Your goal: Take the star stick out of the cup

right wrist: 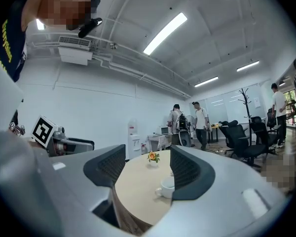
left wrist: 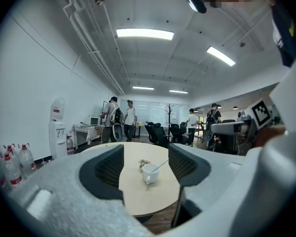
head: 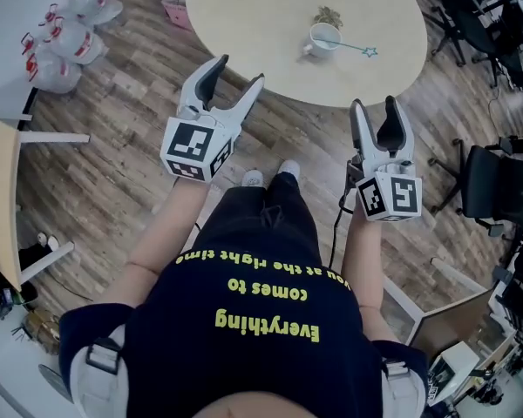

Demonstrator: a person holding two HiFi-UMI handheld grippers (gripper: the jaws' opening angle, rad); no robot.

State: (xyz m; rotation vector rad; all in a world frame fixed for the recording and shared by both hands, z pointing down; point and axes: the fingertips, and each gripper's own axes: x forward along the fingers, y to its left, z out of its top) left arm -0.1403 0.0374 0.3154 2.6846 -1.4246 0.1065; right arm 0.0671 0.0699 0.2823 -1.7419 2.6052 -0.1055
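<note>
A white cup [head: 321, 38] stands on the round pale table [head: 244, 24], handle to the left. The star stick [head: 353, 46] leans out of it to the right, its blue star tip over the tabletop. In the left gripper view the cup [left wrist: 150, 173] shows with the stick [left wrist: 161, 165] slanting up from it. Partly hidden by a jaw, the cup [right wrist: 166, 187] also appears in the right gripper view. My left gripper [head: 236, 74] and right gripper [head: 374, 109] are both open, empty, held over the floor short of the table's near edge.
A small flower pot [right wrist: 152, 158] sits at the table's far side and a dried sprig [head: 328, 15] lies behind the cup. Water bottles [head: 65, 37] stand on the floor at left. Black office chairs [head: 492, 181] are at right. Several people stand far off.
</note>
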